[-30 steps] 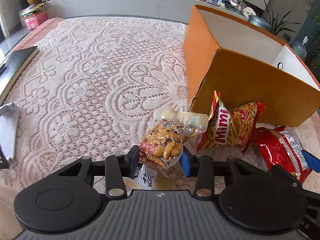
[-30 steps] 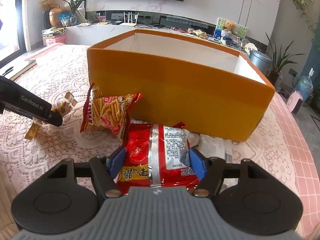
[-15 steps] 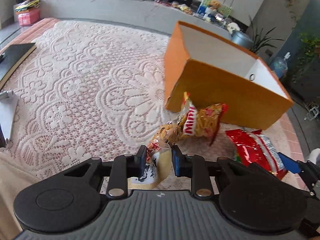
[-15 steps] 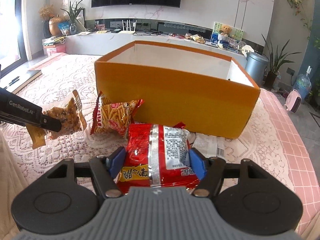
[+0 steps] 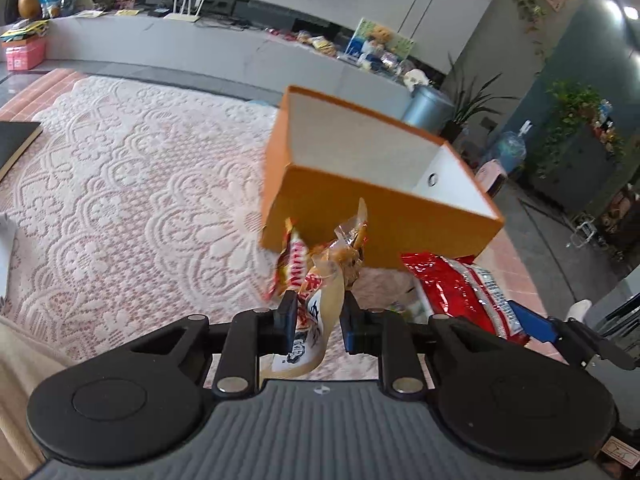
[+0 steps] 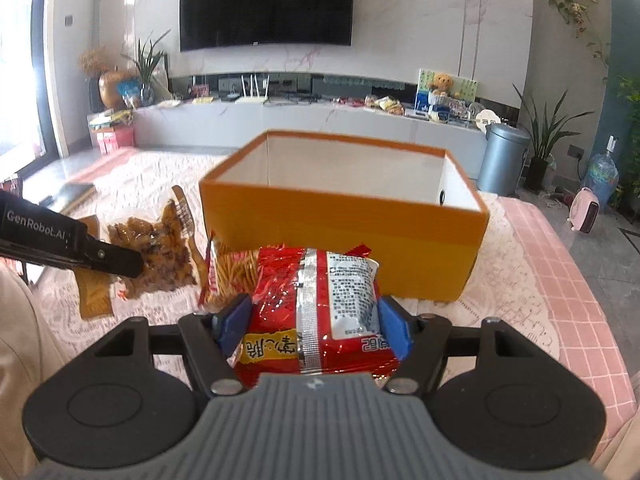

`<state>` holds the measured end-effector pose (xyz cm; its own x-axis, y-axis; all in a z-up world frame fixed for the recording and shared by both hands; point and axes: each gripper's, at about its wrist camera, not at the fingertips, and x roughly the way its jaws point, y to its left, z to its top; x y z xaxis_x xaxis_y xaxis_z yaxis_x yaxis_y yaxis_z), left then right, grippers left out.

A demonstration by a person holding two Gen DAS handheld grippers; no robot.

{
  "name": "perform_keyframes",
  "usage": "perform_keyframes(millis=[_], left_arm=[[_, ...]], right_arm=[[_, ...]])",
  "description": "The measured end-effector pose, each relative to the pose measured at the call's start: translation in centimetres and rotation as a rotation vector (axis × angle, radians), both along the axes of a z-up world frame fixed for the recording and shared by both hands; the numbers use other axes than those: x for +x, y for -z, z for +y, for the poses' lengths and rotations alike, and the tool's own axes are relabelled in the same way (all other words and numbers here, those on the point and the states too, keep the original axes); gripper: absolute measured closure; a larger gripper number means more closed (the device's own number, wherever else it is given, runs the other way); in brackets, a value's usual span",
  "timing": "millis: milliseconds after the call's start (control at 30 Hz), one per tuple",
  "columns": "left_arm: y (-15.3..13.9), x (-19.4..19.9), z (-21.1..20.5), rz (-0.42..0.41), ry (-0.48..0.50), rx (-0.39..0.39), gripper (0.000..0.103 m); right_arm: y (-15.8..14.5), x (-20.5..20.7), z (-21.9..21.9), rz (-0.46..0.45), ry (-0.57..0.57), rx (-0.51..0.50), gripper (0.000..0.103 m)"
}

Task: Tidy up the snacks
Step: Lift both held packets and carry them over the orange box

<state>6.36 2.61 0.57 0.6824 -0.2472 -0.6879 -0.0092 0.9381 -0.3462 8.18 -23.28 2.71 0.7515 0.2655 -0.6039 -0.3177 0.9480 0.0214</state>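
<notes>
Holding: each gripper had one snack packet pinched between its pads, both raised clear of the lace tablecloth (image 5: 132, 184).
Left gripper (image 5: 318, 320): it was closed tight on the lower flap of a clear nut packet (image 5: 332, 276); the rest of the packet stuck up and forward past the fingertips.
Nut packet from the right camera: it hung at the left (image 6: 160, 256), with the dark tip of the left gripper (image 6: 116, 262) clamped on its near lower corner.
Right gripper (image 6: 314, 326): its blue pads pressed on both sides of a red packet (image 6: 316, 300), which filled the space between them with its silver seam facing up.
Red packet from the left camera: it showed at the right (image 5: 460, 288), just near of the box, with a blue pad (image 5: 534, 322) of the right gripper at its near right end.
Box (image 6: 344, 232): orange outside and white inside, it stood open on the tablecloth, far of both packets; its inside looked bare in the part that could be seen.
Stick snack packet (image 6: 234, 270): a red and yellow bag was against the near wall of the box, between the two held packets; in the left camera it sat partly hidden behind the nut packet (image 5: 290, 266).
Sleeve: beige cloth (image 6: 24, 344) filled the near left corner of the right camera's picture.
Room: a dark screen (image 6: 266, 2) hung on the far wall above a long low counter (image 6: 320, 118).
</notes>
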Motion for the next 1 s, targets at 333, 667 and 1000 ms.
perform_keyframes(millis=[333,667,1000], left_arm=[[-3.2,2.0,-1.8,-0.076,0.053,-0.006,0.079],[-6.0,5.5,-3.5,-0.153,0.09,0.011,0.079],[-6.6,10.2,-4.7,-0.161,0.117,0.021,0.079]], right_arm=[[-2.5,1.0,-0.9,-0.038,0.014,0.029,0.036],[-5.2,4.1,-1.3,-0.105,0.003,-0.015,0.037],[-7.1,9.8,-2.5,-0.092,0.01,-0.019,0.037]])
